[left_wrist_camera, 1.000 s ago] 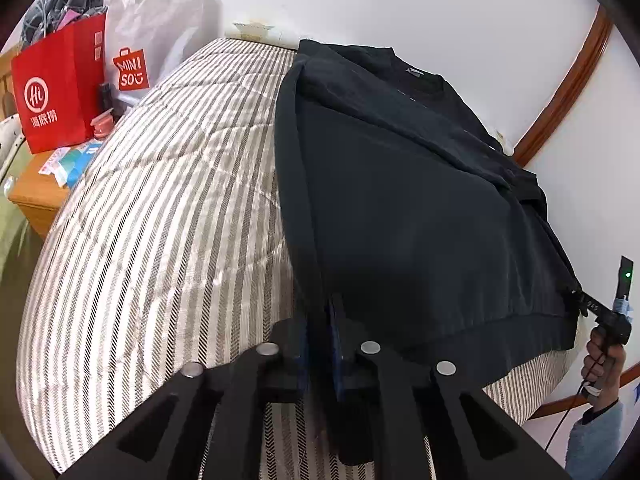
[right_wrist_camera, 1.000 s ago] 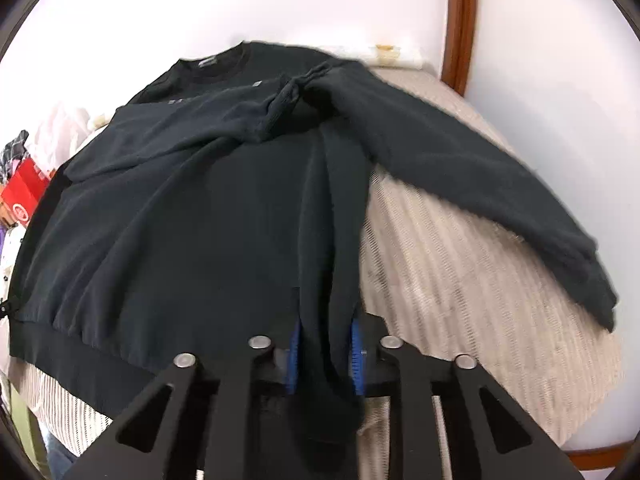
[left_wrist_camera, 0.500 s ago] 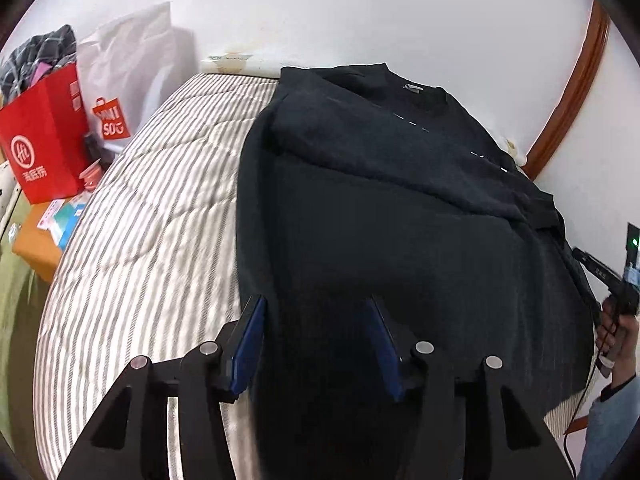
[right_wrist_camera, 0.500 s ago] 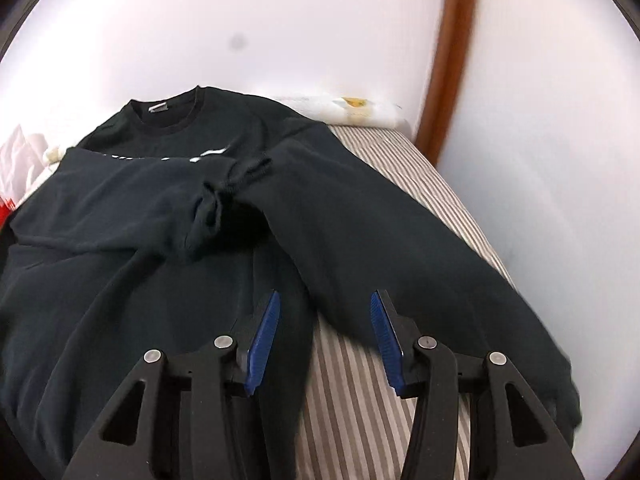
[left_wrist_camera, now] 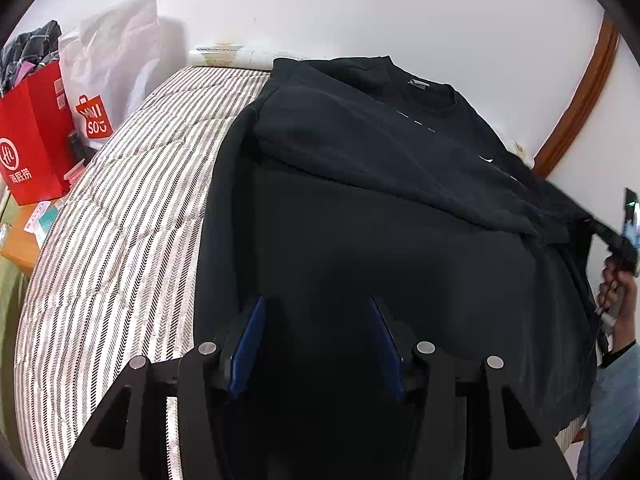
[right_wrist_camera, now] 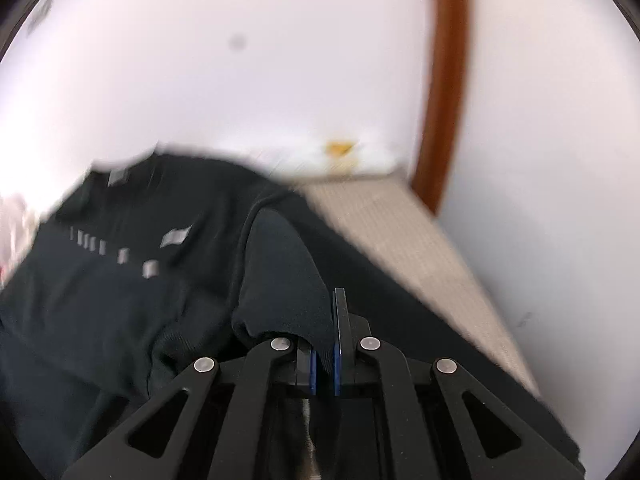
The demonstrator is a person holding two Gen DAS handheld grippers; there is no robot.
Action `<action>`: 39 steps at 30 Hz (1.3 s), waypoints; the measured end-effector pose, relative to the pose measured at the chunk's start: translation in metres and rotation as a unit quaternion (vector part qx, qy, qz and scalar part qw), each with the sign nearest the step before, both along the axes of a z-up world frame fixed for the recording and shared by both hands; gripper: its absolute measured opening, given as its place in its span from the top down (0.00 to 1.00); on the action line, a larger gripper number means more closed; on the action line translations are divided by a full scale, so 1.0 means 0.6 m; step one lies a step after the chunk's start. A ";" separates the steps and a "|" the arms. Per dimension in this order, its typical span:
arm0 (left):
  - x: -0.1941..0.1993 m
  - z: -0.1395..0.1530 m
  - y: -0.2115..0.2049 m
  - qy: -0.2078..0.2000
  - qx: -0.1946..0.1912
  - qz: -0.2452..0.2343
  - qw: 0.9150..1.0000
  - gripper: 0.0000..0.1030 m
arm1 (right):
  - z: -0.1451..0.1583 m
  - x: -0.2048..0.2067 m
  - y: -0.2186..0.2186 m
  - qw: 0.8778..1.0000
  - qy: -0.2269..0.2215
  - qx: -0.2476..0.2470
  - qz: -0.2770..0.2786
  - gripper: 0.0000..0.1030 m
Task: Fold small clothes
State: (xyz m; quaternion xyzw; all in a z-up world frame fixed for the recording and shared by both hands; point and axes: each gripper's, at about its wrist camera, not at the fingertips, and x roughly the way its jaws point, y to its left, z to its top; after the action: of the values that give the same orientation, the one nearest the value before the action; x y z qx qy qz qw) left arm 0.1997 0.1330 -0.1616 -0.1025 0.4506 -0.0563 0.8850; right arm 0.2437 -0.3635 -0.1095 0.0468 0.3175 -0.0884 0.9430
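A black sweatshirt (left_wrist_camera: pixel 380 208) lies spread on the striped bed (left_wrist_camera: pixel 132 216), collar toward the wall, its left sleeve folded across the chest. My left gripper (left_wrist_camera: pixel 316 308) is open, its blue pads wide apart just above the sweatshirt's lower body. My right gripper (right_wrist_camera: pixel 325 320) is shut on a fold of the sweatshirt (right_wrist_camera: pixel 120 280) near its right shoulder and sleeve (right_wrist_camera: pixel 280 280); that view is blurred. The right gripper also shows in the left wrist view (left_wrist_camera: pixel 616 240) at the sweatshirt's right edge.
A red paper bag (left_wrist_camera: pixel 32 144) and a white MINISO bag (left_wrist_camera: pixel 108 80) stand on a wooden bedside table (left_wrist_camera: pixel 20 248) left of the bed. White walls with brown wooden trim (left_wrist_camera: pixel 576 100) close the far and right sides.
Both grippers let go of the hem and opened. The left stayed open over the lower body. The right moved up toward the shoulder and shut on the sleeve fabric.
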 end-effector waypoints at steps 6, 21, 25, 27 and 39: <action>0.002 -0.004 0.000 0.002 -0.007 0.002 1.000 0.52 | 0.035 -0.017 -0.027 1.000 -0.015 0.013 0.003 0.95; 0.000 0.002 -0.032 0.011 -0.032 -0.017 0.999 0.52 | -0.013 -0.041 0.023 0.998 0.044 -0.002 0.039 0.61; 0.005 0.011 -0.046 0.004 -0.034 -0.024 0.999 0.49 | -0.030 -0.137 -0.024 0.999 0.033 -0.009 0.001 0.43; 0.009 0.017 -0.051 0.001 -0.030 -0.023 0.999 0.49 | -0.042 -0.180 -0.069 0.998 0.044 -0.011 -0.041 0.40; 0.023 0.008 -0.058 0.007 -0.005 -0.003 1.000 0.46 | -0.153 -0.369 -0.306 0.962 0.098 0.146 -0.211 0.30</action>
State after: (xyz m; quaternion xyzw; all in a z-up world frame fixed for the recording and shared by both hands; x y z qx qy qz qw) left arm 0.2136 0.0984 -0.1569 -0.1062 0.4565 -0.0603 0.8813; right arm 0.0222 -0.5471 -0.2014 0.2406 0.4006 -0.2425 0.8502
